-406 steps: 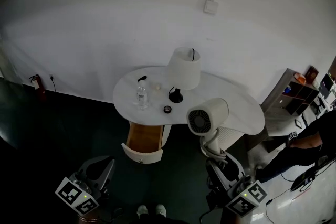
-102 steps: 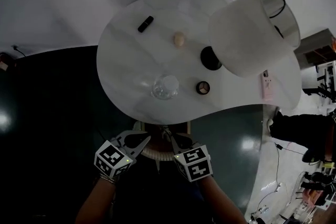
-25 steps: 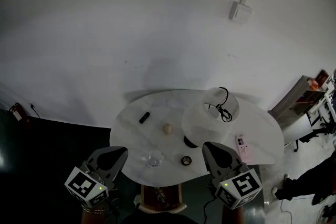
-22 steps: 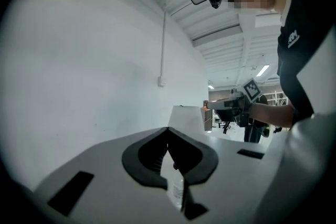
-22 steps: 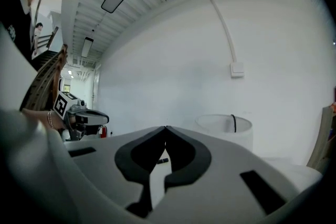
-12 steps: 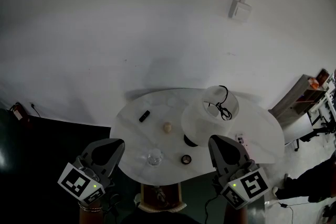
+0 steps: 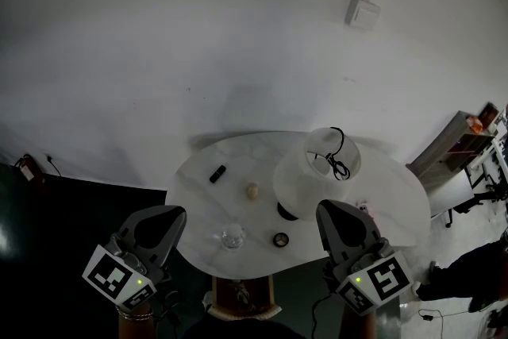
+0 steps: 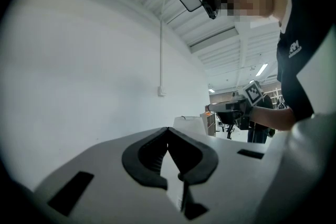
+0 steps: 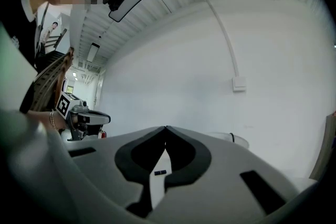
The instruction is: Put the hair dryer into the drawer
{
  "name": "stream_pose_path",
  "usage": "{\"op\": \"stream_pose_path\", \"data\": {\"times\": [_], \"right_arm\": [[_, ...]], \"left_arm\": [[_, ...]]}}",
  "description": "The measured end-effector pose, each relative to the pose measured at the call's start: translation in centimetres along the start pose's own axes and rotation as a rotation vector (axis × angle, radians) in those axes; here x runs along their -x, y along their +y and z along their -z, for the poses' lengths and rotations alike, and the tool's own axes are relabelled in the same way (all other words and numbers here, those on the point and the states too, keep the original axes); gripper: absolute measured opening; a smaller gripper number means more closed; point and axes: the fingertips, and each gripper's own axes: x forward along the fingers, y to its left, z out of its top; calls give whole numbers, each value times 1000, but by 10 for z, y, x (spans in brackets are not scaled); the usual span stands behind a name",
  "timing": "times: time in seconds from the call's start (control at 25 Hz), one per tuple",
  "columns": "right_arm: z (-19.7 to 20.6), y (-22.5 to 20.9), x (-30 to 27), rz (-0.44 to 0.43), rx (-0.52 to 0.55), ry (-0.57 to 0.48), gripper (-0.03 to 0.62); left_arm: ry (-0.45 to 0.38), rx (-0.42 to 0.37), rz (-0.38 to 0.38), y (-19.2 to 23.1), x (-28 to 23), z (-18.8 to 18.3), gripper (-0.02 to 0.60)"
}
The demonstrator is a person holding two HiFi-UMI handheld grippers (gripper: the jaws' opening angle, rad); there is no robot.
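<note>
White oval worktop (image 7: 198, 190) ahead, with a lamp (image 7: 305, 180) toward its 3 o'clock side. My left tongs (image 8: 168, 129) sit at 7 o'clock, closed, empty. My right tongs (image 9: 166, 128) sit at 5 o'clock, closed, empty. The drawer (image 7: 238, 294) is under the worktop's 6 o'clock edge. A pale shape lies in its brown inside; I can't confirm it's the hair dryer.

A white lamp (image 7: 305, 182) is standing on a white table (image 7: 198, 194); the grey left gripper (image 7: 176, 213) and right gripper (image 7: 325, 208) are showing black-and-white square patterns.
</note>
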Motion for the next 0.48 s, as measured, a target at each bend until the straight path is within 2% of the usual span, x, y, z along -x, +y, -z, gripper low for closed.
{"op": "stream_pose_path", "data": {"times": [0.36,0.48], "right_arm": [[0,5,-1,-17,2,7,18],[-6,7,-3,-28,-1,-22,18]], "left_arm": [[-5,10,-3,-1,3,0,8],[0,6,-2,-1,3,1,8]]}}
